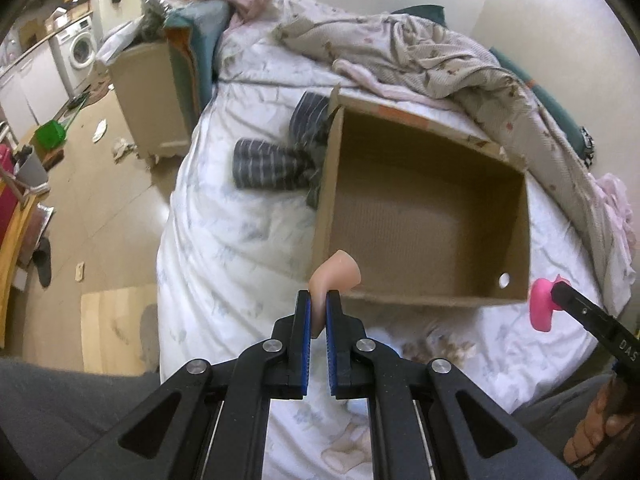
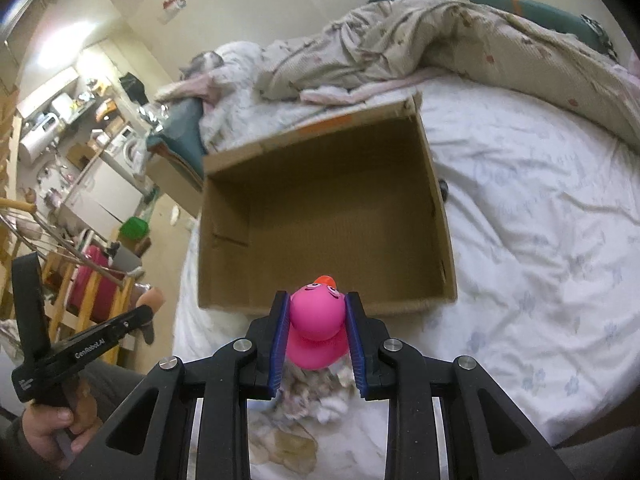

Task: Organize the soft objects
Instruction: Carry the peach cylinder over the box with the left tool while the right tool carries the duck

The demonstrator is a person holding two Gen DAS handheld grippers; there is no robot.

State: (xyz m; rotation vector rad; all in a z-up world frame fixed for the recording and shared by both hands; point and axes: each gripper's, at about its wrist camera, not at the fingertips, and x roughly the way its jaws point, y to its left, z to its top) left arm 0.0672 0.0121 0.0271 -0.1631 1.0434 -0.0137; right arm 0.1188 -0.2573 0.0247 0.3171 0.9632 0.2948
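An open, empty cardboard box (image 1: 424, 216) lies on the white bed sheet; it also shows in the right wrist view (image 2: 328, 216). My left gripper (image 1: 319, 304) is shut on a soft peach-coloured toy (image 1: 334, 276), held just before the box's near left corner. My right gripper (image 2: 316, 312) is shut on a pink rubber duck (image 2: 316, 328) with an orange beak, held at the box's near rim. The duck also shows at the right of the left wrist view (image 1: 541, 308). The left gripper's side shows in the right wrist view (image 2: 80, 348).
A dark striped garment (image 1: 276, 160) lies left of the box. A crumpled floral blanket (image 1: 420, 52) and pink cloth lie behind the box. A beige nightstand (image 1: 152, 100) stands left of the bed. The floor (image 1: 100, 200) beyond holds litter and a green bin.
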